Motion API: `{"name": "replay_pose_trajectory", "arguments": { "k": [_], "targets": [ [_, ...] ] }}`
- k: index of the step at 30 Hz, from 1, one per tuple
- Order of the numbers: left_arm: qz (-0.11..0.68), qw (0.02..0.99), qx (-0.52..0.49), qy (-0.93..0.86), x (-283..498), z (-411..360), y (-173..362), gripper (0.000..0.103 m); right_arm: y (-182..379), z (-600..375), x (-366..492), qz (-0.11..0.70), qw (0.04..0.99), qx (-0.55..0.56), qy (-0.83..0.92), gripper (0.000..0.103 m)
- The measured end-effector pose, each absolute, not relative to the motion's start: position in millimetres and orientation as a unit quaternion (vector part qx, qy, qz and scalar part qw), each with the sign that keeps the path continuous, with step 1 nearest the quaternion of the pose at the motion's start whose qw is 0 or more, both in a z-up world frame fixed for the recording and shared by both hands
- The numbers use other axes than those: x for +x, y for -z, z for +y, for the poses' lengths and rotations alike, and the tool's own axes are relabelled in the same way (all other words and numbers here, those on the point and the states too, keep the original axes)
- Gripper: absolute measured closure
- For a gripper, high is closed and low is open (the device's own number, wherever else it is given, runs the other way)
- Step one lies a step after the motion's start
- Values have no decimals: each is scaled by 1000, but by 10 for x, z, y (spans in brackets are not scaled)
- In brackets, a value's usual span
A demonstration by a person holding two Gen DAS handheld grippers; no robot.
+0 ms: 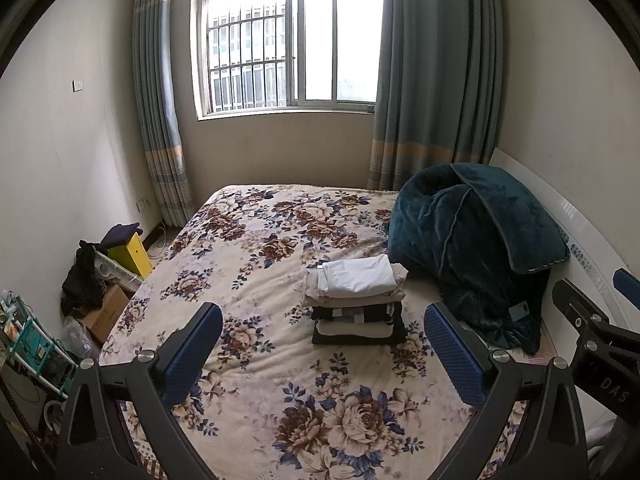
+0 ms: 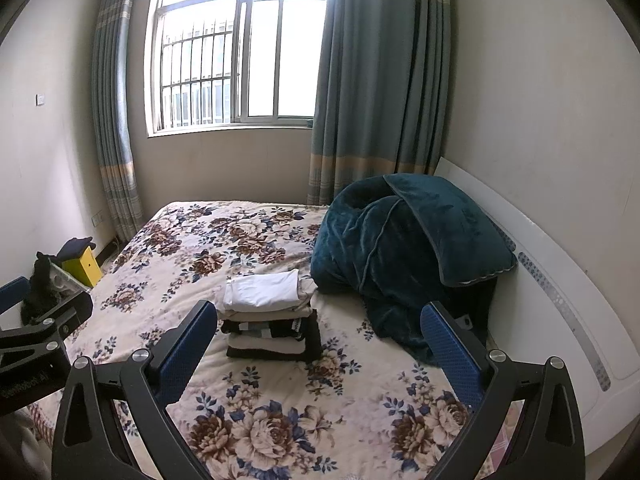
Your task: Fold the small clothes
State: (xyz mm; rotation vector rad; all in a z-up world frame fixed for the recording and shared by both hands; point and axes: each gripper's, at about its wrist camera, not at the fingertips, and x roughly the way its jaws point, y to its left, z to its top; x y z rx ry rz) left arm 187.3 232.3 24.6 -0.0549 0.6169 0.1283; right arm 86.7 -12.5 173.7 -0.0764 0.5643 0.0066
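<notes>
A stack of folded clothes [image 1: 357, 300] sits on the floral bedspread [image 1: 256, 240], white piece on top, beige and black pieces below. It also shows in the right wrist view [image 2: 270, 314]. My left gripper [image 1: 324, 336] is open and empty, held above the bed in front of the stack. My right gripper [image 2: 320, 332] is open and empty, held likewise above the bedspread [image 2: 192, 248], with the stack between its fingers in view. The right gripper shows at the right edge of the left wrist view [image 1: 600, 304], and the left gripper shows at the left edge of the right wrist view [image 2: 44, 304].
A bundled dark teal blanket [image 1: 476, 248] lies right of the stack, against the white headboard [image 2: 560, 280]. Left of the bed stand a yellow box [image 1: 134, 254], dark clothing, a cardboard box [image 1: 106, 312] and a rack. The window [image 1: 288, 44] and curtains are behind.
</notes>
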Motion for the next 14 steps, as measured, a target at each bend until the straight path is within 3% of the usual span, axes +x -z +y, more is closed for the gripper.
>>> {"name": "replay_pose_trajectory", "arguments": {
  "k": [14],
  "targets": [
    [303,950,-33,-66,1930,2288,-243,0,-1724,-119,869,278,960,-36,-4,0]
  ]
}}
